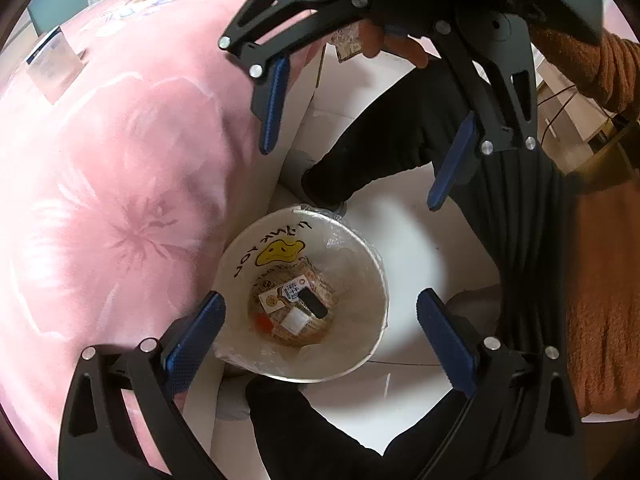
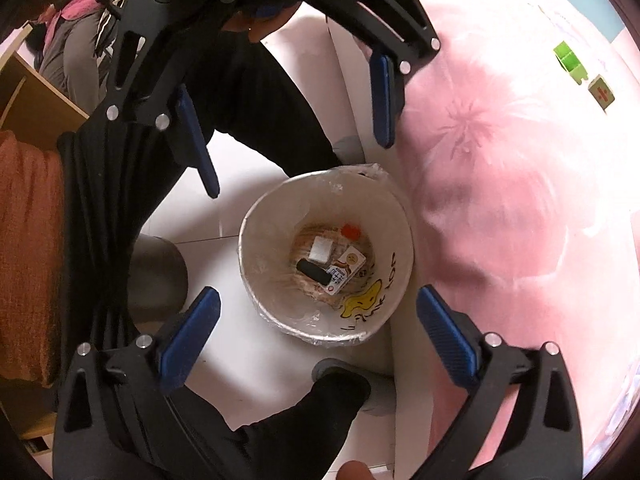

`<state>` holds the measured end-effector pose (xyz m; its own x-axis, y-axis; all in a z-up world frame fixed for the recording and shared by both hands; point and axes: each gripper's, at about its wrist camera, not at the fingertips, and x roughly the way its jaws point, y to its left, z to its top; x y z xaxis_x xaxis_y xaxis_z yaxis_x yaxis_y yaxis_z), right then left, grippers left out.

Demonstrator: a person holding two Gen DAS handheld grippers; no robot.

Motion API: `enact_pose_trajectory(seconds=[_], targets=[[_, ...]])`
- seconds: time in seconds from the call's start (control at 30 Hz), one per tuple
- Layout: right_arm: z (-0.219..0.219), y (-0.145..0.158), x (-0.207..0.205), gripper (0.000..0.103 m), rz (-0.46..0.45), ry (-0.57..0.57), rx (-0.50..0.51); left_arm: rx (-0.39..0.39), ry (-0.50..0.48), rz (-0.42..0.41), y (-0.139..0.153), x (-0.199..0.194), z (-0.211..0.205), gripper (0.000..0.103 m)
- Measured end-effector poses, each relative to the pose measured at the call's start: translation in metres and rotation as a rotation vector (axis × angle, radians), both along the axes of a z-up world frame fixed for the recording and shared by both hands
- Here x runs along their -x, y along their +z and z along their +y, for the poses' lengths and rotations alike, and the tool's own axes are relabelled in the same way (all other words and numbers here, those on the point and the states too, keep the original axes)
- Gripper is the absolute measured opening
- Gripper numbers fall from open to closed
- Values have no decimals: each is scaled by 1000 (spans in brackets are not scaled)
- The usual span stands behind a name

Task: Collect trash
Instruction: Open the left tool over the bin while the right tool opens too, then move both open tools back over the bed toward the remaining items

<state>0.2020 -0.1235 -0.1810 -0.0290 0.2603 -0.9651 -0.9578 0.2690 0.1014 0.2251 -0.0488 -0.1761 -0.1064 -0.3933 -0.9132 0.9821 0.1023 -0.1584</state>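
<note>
From the left wrist view, the left hand-held gripper (image 1: 320,340) is spread wide with nothing between its blue pads (image 1: 192,344), poised above a white trash bin (image 1: 360,256) lined with clear plastic. The bin stands on the white floor (image 1: 416,248), partly framed by the two pads, its rim just beside the pink bed (image 1: 120,200) on the left. Inside lie a black item (image 1: 313,303), a white packet (image 1: 295,319), a small red piece (image 1: 264,323) and a printed wrapper (image 1: 280,294). The right hand-held gripper (image 1: 368,120) faces it across the bin, likewise wide apart and holding nothing. The person's black-trousered legs (image 1: 384,140) stand close on two sides of the bin, and open floor lies to the right. From the right wrist view, the right hand-held gripper (image 2: 320,340) gapes empty over the same bin (image 2: 272,220), which sits between and beyond its pads (image 2: 188,340). The bed (image 2: 520,200) runs along the right, touching or nearly touching the rim; a green object (image 2: 570,60) and a small block with a red mark (image 2: 602,92) lie on it well away. Clear floor (image 2: 224,208) lies left of the bin.
</note>
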Motion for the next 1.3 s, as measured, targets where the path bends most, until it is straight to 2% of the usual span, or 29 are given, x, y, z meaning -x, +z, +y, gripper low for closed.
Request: enact_pose_trajectory(seconds=[0.33,0.63,0.93,1.3], targets=[[-13,11,0,96,32,-21,-9,18,13,-35,16,2,6,98],[-32,43,-7,96,29,-48,-6,86,54,-104,55,-10,14,98],[-55,85,-36,96,-75,-123,15,134,103,-201,103,-39,30,98],[-81,134,-79,96,-169,-206,12,77,149,-247,134,-88,46,98]])
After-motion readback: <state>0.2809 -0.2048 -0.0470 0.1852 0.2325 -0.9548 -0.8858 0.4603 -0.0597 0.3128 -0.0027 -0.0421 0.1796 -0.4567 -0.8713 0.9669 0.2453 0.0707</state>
